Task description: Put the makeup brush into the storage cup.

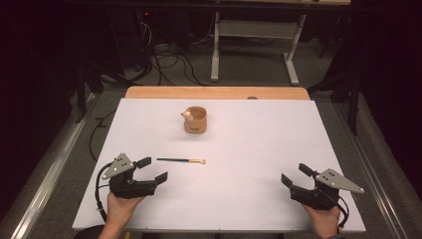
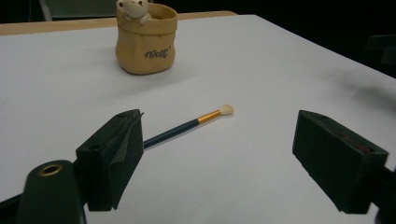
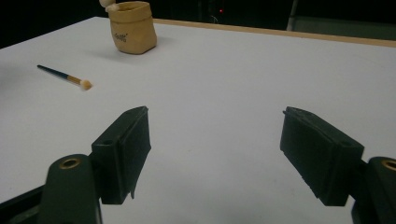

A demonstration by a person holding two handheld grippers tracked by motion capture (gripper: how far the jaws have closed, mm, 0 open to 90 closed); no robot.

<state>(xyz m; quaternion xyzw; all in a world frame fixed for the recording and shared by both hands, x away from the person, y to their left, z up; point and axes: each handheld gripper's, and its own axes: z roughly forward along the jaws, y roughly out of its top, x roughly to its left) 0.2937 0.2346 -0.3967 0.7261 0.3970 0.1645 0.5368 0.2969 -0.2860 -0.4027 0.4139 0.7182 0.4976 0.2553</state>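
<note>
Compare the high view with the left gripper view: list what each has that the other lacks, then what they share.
High view alone: both hands, the right gripper, the floor cables and a grey stand beyond the table. Left gripper view alone: the lettering on the pot, read close up. Shared: the left gripper, open, the brush, the tan pot and the white table.

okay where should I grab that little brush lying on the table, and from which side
Probably grip the brush on its dark handle, near mid-length, away from the soft pale tip. It lies flat on the white table, so come from above, jaws across the thin shaft. The open left gripper is nearest, beside the handle end.
</note>
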